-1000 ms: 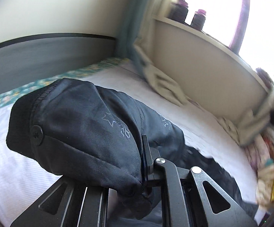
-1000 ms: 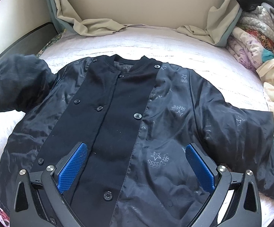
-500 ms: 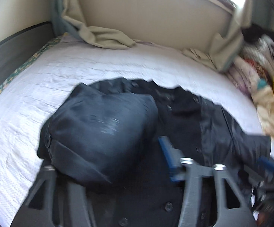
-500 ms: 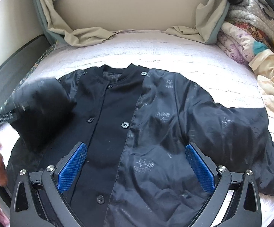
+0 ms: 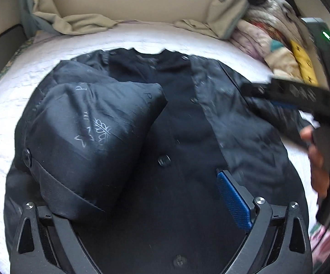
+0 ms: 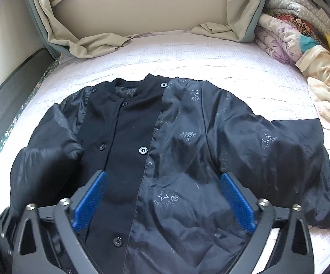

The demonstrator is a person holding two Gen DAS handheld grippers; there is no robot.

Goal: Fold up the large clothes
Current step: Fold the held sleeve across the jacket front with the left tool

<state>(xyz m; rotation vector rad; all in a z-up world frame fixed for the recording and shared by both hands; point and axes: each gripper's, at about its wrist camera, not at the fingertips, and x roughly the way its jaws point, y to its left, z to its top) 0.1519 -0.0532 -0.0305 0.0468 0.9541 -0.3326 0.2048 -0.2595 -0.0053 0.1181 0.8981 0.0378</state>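
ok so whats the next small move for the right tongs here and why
Probably reach the right tongs to the far cuff end of the spread sleeve and grip it. The black satin button-front jacket lies flat on the white quilted bed, its other sleeve already lies folded across the front, and both the right and the left tongs are open and hold nothing.

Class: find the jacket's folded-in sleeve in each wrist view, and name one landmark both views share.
Left wrist: sleeve fills left-centre, lying on the jacket.
Right wrist: sleeve at left edge, blurred.
Shared landmark: quilt pile, upper right in both.
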